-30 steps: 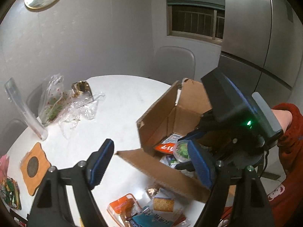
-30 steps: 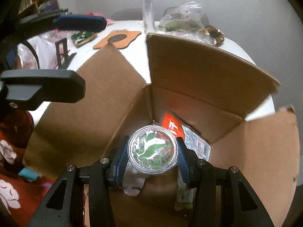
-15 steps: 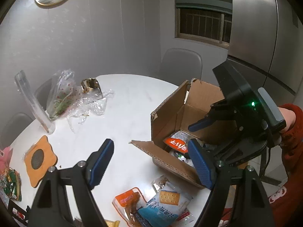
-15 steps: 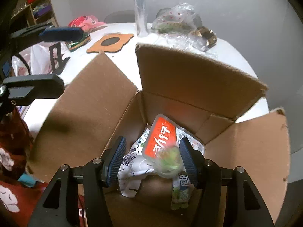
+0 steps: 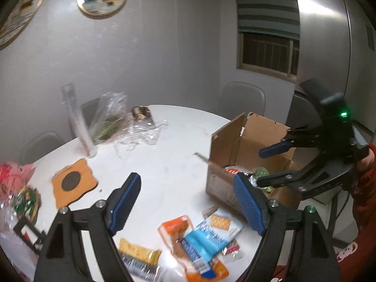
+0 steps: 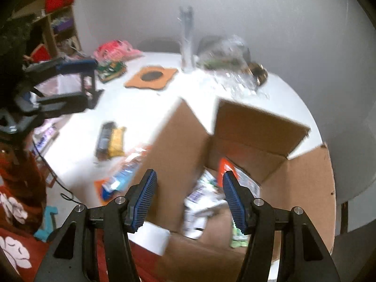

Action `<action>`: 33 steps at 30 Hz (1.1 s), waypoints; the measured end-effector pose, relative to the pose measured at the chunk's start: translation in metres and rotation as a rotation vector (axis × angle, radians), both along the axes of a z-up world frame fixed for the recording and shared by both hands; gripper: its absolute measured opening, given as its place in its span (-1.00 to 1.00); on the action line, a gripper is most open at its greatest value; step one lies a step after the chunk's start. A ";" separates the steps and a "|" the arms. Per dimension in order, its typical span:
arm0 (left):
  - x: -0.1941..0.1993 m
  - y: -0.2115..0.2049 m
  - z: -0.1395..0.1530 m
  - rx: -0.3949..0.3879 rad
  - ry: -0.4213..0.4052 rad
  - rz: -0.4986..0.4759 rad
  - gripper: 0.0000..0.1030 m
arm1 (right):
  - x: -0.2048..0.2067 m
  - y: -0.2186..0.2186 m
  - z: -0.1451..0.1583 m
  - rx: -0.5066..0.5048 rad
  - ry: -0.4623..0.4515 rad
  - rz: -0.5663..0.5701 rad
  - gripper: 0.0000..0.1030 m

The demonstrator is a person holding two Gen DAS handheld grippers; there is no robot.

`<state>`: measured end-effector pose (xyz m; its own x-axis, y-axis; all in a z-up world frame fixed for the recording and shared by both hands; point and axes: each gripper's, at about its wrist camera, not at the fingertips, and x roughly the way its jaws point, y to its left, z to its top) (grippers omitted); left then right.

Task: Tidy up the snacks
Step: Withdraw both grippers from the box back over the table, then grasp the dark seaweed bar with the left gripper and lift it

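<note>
The left gripper (image 5: pixel 185 202) hangs over the near edge of the table (image 5: pixel 178 145), jaws wide with nothing between them. Directly below and just ahead of it lies the loose pile of snacks (image 5: pixel 202 242): a blue cracker pack across an orange pack, and to their left a yellow bar (image 5: pixel 138 253) beside a dark wrapper. The blue pack's long axis runs diagonally, from low left up toward the box, so jaws that stand side by side here would meet it closer to lengthwise than crosswise; a small roll of the wrist would likely be needed to take it across its narrow width.

The right gripper (image 6: pixel 188 199) is also empty, at a medium gap, above the near wall of the box (image 6: pixel 270 145). Its right finger is over the inside, its left finger outside. Packets already lie on the box floor, a red-and-white one (image 6: pixel 225 166) uppermost.

By my reading the left hand is the nearer to the remaining snacks, since they sit right under its fingers, while the right would have to cross the box wall to its left. The box stands just right of the pile, so the carry is short.

Farther back, a coaster (image 5: pixel 72 183) and crumpled plastic bags (image 5: pixel 112 122) lie well apart from both.
</note>
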<state>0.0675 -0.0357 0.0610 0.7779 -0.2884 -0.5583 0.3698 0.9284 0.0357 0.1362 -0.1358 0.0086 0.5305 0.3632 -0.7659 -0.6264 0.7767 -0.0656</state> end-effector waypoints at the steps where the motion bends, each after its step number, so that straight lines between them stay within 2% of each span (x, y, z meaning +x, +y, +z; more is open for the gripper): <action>1: -0.006 0.008 -0.001 -0.002 -0.006 0.017 0.52 | -0.007 0.006 0.003 0.005 -0.013 0.016 0.07; 8: -0.043 0.064 -0.029 -0.042 0.003 0.117 0.53 | -0.064 0.071 0.007 0.049 -0.073 0.151 0.07; 11: -0.050 0.084 -0.052 -0.076 0.037 0.144 0.53 | -0.076 0.094 -0.010 0.070 -0.056 0.174 0.07; 15: -0.053 0.106 -0.092 -0.120 0.096 0.209 0.53 | -0.079 0.110 -0.043 0.079 -0.057 0.129 0.07; 19: -0.047 0.123 -0.135 -0.184 0.185 0.260 0.53 | -0.077 0.109 -0.076 0.113 -0.044 0.066 0.07; 23: -0.033 0.129 -0.171 -0.229 0.266 0.306 0.53 | -0.072 0.109 -0.100 0.080 -0.080 0.013 0.07; 26: -0.020 0.128 -0.185 -0.248 0.302 0.332 0.53 | -0.066 0.109 -0.105 0.089 -0.080 0.005 0.07; 30: -0.003 0.122 -0.196 -0.213 0.317 0.403 0.53 | -0.061 0.114 -0.106 0.088 -0.085 0.027 0.07; 33: 0.007 0.121 -0.199 -0.219 0.325 0.439 0.53 | -0.057 0.117 -0.104 0.093 -0.085 0.053 0.07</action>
<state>0.0746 0.0849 -0.1382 0.6494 -0.1133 -0.7520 -0.0914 0.9701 -0.2250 0.0789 -0.0188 -0.0954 0.5707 0.4598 -0.6804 -0.6618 0.7481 -0.0495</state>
